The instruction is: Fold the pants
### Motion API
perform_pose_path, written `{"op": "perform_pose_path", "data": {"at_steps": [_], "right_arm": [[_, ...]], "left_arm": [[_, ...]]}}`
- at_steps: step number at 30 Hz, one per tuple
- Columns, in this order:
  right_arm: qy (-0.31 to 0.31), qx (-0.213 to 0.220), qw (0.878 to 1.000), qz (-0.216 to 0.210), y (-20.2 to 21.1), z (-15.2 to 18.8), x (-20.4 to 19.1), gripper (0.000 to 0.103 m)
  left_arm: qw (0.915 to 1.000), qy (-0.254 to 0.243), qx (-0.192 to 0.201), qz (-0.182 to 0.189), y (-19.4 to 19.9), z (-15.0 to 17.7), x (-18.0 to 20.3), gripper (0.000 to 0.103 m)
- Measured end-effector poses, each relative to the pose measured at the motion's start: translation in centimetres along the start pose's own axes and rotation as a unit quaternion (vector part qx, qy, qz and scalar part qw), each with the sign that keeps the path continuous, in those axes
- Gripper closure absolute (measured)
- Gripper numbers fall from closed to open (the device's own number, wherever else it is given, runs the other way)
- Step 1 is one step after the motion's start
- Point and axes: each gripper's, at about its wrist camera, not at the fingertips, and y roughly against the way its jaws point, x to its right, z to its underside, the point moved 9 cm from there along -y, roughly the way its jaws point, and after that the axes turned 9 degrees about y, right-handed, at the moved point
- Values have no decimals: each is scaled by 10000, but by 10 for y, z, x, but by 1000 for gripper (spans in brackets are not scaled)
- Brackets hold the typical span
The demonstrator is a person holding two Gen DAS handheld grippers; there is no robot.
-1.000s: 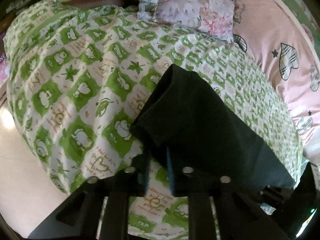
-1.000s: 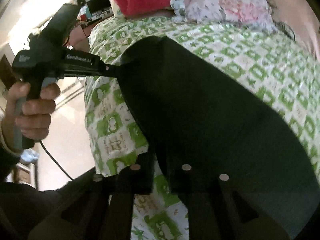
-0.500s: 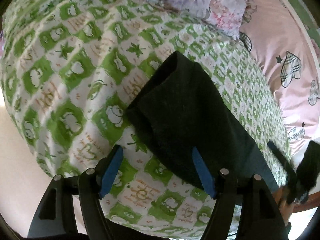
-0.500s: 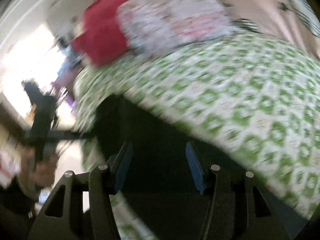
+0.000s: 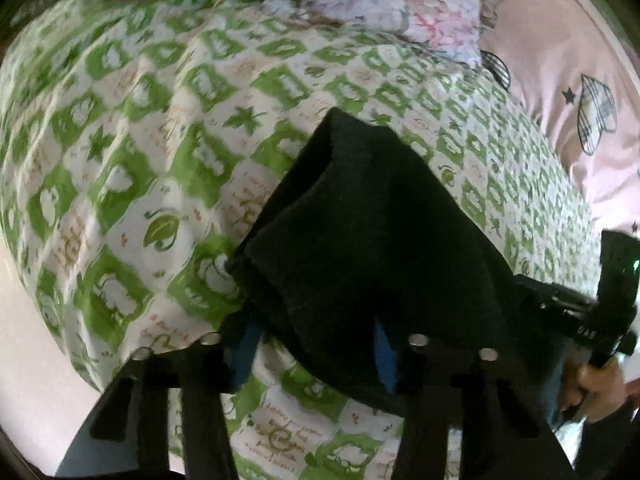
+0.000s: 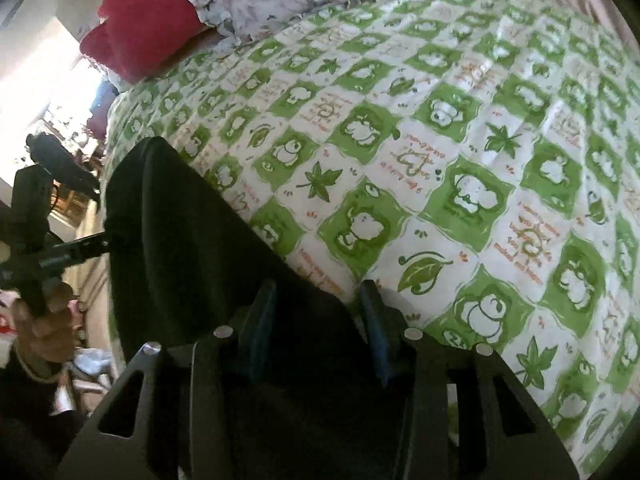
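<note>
Mid-fold: both the left gripper (image 5: 316, 344) and right gripper (image 6: 318, 320) sit spread around the folded black fabric pants (image 5: 372, 232) — next, I judge, pinch its near edge.

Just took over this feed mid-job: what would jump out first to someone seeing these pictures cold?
The dark, soft fabric pants lie in a folded slab on the green-and-white checked cartoon bedspread. Both tools reach over the near edge of the pants, left tool and right tool, jaws apart. A red cushion and floral pillow sit at the far end.
</note>
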Motion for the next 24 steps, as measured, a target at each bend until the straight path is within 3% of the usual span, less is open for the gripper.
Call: {"op": "perform_pose_path", "data": {"at_steps": [2, 4, 6, 8, 10, 12, 17, 21, 23, 24], "right_arm": [[228, -133, 9996, -35, 0, 0, -6, 83], [601, -214, 9975, 299, 6, 0, -15, 91], [1157, -95, 9892, 898, 21, -10, -25, 92], [1335, 225, 9802, 1448, 43, -27, -20, 94], [1320, 567, 9684, 2040, 59, -43, -11, 94], [1118, 768, 9658, 2210, 63, -53, -4, 94], [1189, 449, 9562, 2635, 19, -40, 2, 94], [1038, 380, 9534, 2807, 6, -30, 15, 91], [956, 480, 9489, 2968, 15, -35, 18, 74], [885, 518, 9454, 3092, 21, -34, 18, 72]], "left_arm": [[9998, -164, 63, 97, 4, -2, 8, 82], [9982, -393, 384, 221, 19, -11, 19, 86], [9947, -623, 749, 331, 36, -24, 31, 86], [9929, -684, 889, 404, 42, -38, 40, 87], [9915, -695, 993, 465, 43, -52, 44, 87], [9918, -699, 998, 387, 34, -56, 44, 87], [9933, -902, 714, -47, -5, -44, 23, 87], [9915, -1082, 721, 41, -8, -37, 19, 84], [9904, -1154, 765, -8, 1, -36, 18, 78], [9896, -1194, 798, -44, 6, -36, 18, 76]]}}
